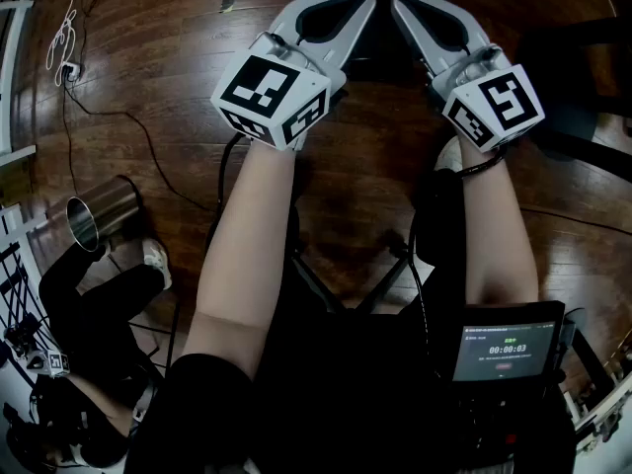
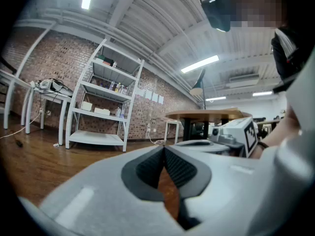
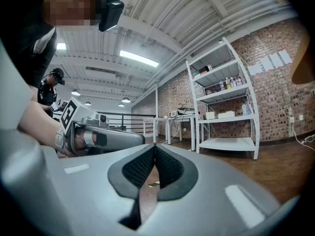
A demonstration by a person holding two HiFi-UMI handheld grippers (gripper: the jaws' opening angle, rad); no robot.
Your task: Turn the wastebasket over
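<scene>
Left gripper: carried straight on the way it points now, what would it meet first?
Nothing close: the left gripper, shut and empty, points level over wooden floor; far off, probably the brick wall, depth unclear.

Dim floor, bright ceiling strips, fisheye edges

Loft-style lab or workshop: brick wall (image 2: 54, 63), white shelf rack (image 2: 106, 102) with bottles and boxes, strip light (image 2: 199, 64) under a ribbed ceiling (image 2: 147, 14), wood floor (image 1: 365, 166).

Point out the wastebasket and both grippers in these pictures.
wastebasket (image 1: 112, 203): head view, shiny metal side wall.
left gripper (image 2: 164, 147): left gripper view, where its closed fingertips meet.
right gripper (image 3: 155, 146): right gripper view, where its closed fingertips meet.
</scene>
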